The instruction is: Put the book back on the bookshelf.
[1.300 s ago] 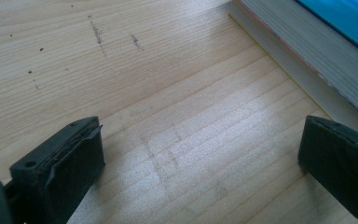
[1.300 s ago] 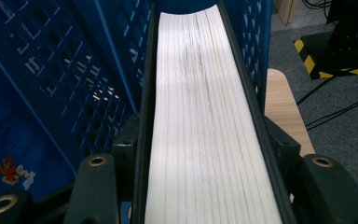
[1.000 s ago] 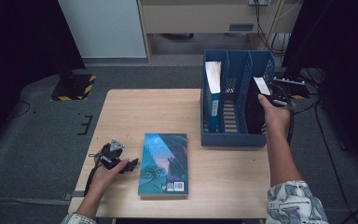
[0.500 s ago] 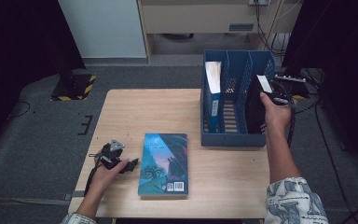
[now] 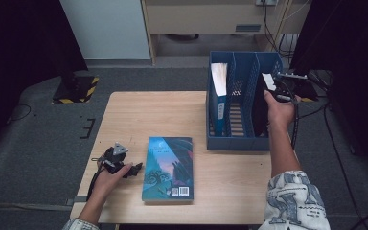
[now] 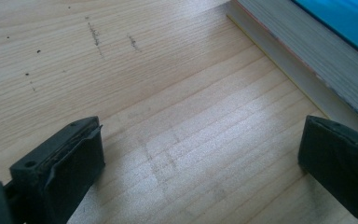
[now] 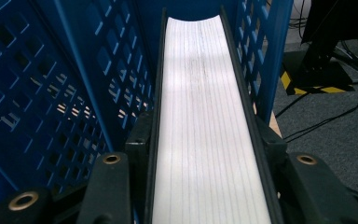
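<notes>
- Work in hand: filing books upright into the blue rack point(image 5: 230, 139) at the far right of the table point(image 5: 172, 110)
- Right gripper point(image 7: 205, 140) clamped on a black book point(image 7: 205, 116), one jaw on each cover; jaws have just been closing on it
- Black book stands in the rack's right slot point(image 5: 259, 103), page edge up, long axis running near to far along the slot
- Whether it sits on the rack floor: cannot tell
- One white-topped book point(image 5: 219, 79) already upright in the left slot; middle slot free
- Teal book point(image 5: 167, 167) left to do: flat, cover up, long axis near to far, spine toward the left
- Left gripper point(image 6: 200, 154) rests on the table just left of it, jaws wide apart, nothing between them
</notes>
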